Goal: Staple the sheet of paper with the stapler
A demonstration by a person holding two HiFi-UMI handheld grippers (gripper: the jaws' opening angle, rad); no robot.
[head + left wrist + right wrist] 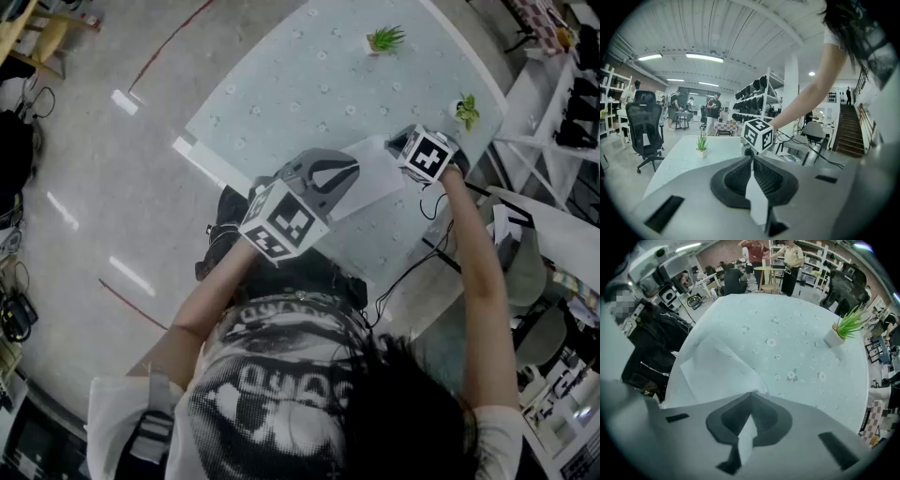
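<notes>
Left gripper (752, 158) points nearly level across the near edge of the surface (309, 89), its jaws closed on a strip of the paper (377, 176); in the left gripper view a white edge of the sheet stands pinched between the dark pads. Its marker cube (278, 222) sits close to the person's chest in the head view.

From that grip the paper runs rightward, over the near edge of the flowered cloth on the surface. The right gripper view shows the rest of the sheet lying on the cloth with a crease across it and one corner toward the dark jacket (651, 345) beside the surface.

Right gripper (751, 394) points straight down at the sheet's right end, its jaws likewise shut on the paper, with a white fold caught between the pads. Its cube (428, 154) shows at the end of the person's outstretched right arm, near the surface's right edge.

Beyond the sheet, a left plant (384, 39) stands in a white pot toward the far side of the surface, and a right plant (466, 111) stands just beside the right gripper's cube.
</notes>
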